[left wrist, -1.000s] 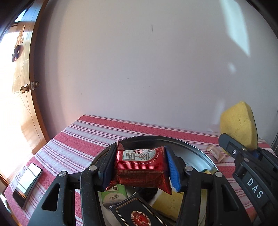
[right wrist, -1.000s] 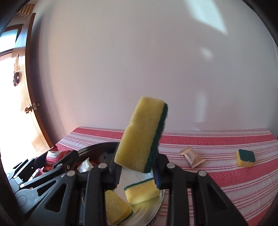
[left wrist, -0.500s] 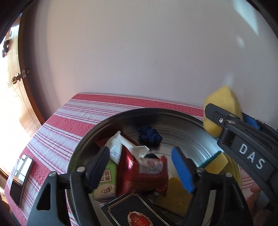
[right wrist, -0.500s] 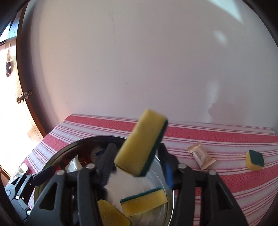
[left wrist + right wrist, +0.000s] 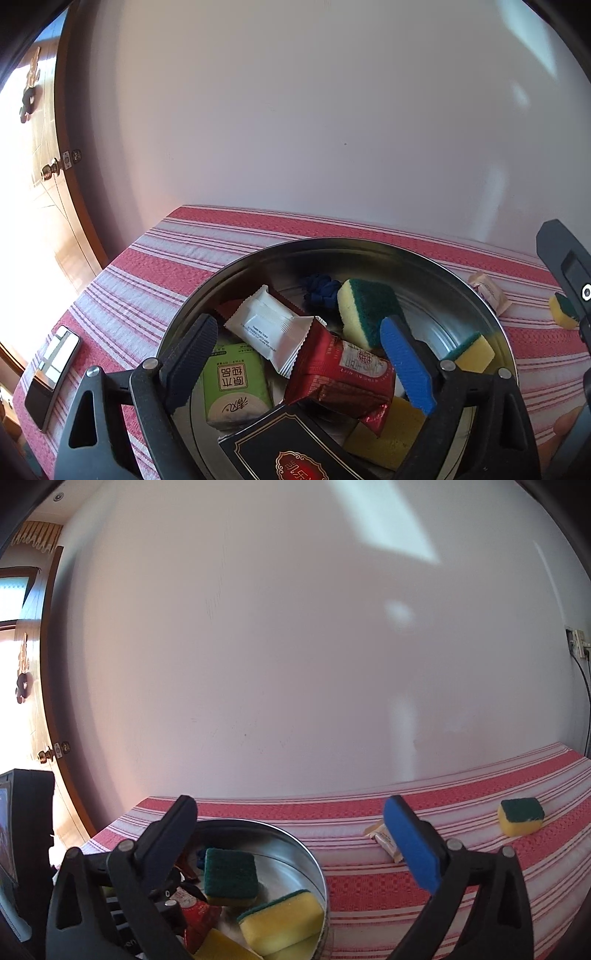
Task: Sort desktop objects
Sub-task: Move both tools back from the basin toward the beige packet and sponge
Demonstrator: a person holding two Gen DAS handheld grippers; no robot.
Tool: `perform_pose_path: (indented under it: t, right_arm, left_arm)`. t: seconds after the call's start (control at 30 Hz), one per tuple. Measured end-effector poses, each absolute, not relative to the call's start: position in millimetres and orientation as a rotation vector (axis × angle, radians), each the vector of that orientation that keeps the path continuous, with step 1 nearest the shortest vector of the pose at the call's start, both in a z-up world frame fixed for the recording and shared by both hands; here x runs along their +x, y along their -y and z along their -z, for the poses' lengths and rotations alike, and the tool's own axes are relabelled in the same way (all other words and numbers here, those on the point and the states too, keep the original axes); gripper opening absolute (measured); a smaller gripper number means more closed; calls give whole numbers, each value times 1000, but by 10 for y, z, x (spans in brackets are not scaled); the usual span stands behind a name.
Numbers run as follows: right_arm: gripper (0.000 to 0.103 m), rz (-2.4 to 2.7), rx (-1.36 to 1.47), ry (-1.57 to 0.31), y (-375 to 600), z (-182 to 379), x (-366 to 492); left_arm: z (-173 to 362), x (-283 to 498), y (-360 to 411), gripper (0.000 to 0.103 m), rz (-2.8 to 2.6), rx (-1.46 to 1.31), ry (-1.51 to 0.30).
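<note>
Both the left gripper [image 5: 299,360] and right gripper [image 5: 295,834] are spreading their jaws, grasping nothing, letting the red snack packet [image 5: 341,378] and green-topped sponge [image 5: 229,872] lie sorted in the metal basin [image 5: 436,269].

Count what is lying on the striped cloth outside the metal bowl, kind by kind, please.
sponge: 1
small wrapped packet: 1
phone: 1
Total: 3
</note>
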State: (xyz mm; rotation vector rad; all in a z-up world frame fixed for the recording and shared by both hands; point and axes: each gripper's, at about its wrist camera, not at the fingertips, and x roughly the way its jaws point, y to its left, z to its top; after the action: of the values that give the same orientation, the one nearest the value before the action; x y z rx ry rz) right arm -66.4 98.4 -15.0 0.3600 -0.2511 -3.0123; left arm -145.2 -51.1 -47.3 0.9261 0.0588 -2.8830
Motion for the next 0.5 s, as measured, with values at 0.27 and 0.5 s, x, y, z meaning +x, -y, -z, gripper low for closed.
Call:
perform_pose_path:
  t: [0.27, 0.5]
  right_arm:
    - [103, 3063, 334, 273, -1160, 149, -558]
    - [103, 3130, 347, 279, -1362, 212, -531]
  left_arm:
    - [404, -1317, 480, 92, 2912, 810, -77]
    - [304, -1166, 294, 92, 3018, 687, -117]
